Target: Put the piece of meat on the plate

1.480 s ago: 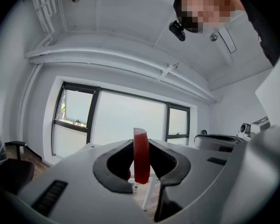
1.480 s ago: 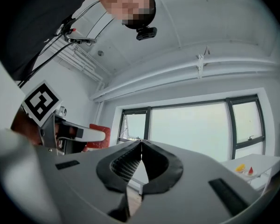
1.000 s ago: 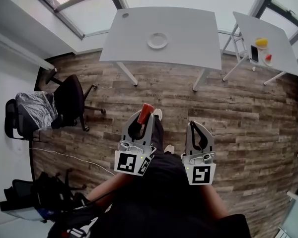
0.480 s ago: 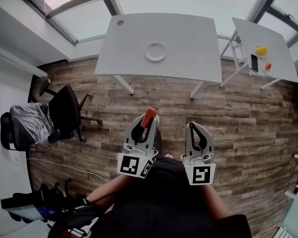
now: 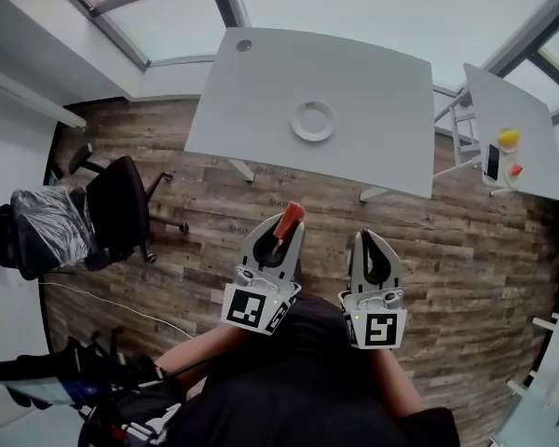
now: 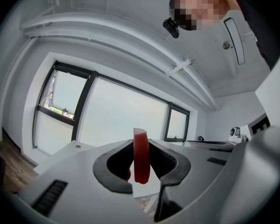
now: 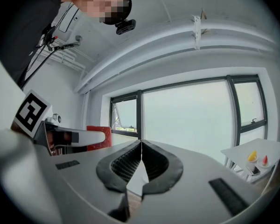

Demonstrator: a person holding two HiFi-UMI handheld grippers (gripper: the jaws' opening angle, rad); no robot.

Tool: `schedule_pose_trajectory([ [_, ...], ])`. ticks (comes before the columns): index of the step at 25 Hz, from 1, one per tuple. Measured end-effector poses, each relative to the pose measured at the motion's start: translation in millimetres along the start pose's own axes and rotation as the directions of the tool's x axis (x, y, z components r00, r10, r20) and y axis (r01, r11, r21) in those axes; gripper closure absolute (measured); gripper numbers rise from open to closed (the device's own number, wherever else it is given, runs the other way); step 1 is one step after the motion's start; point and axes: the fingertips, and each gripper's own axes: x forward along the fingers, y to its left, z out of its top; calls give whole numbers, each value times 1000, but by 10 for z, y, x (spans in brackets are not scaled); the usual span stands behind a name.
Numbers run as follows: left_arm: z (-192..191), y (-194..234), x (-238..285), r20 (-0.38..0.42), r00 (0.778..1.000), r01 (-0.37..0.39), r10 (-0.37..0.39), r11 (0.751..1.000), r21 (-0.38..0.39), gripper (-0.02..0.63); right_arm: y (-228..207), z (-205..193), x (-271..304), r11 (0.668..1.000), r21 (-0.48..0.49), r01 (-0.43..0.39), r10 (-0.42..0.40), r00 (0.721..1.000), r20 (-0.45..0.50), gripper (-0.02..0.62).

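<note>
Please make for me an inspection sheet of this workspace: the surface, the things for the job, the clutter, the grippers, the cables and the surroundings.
Surface: grey table, bare except for the plate.
Job's things: white plate, empty, on the table; red piece of meat, in the left gripper, short of the table.
Clutter: on the side table, a yellow thing, a red thing and a phone.
Grippers: left gripper shut on the meat; right gripper shut, empty.
Cables: thin white cable on the floor, at the left.
Surroundings: wood floor, black office chair, windows behind the tables.
</note>
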Motion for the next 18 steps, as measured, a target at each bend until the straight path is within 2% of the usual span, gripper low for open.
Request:
schedule_pose_trajectory([
  [11,335,939,627,9,1000,6,-6,1000,16,512,80,30,1292,999,-29,-33,33,999,-4,588],
  [18,395,1270,735,15,1000,-26,26,1000,15,512,97,8,1576,999,-33,-43,43,999,-20,588],
])
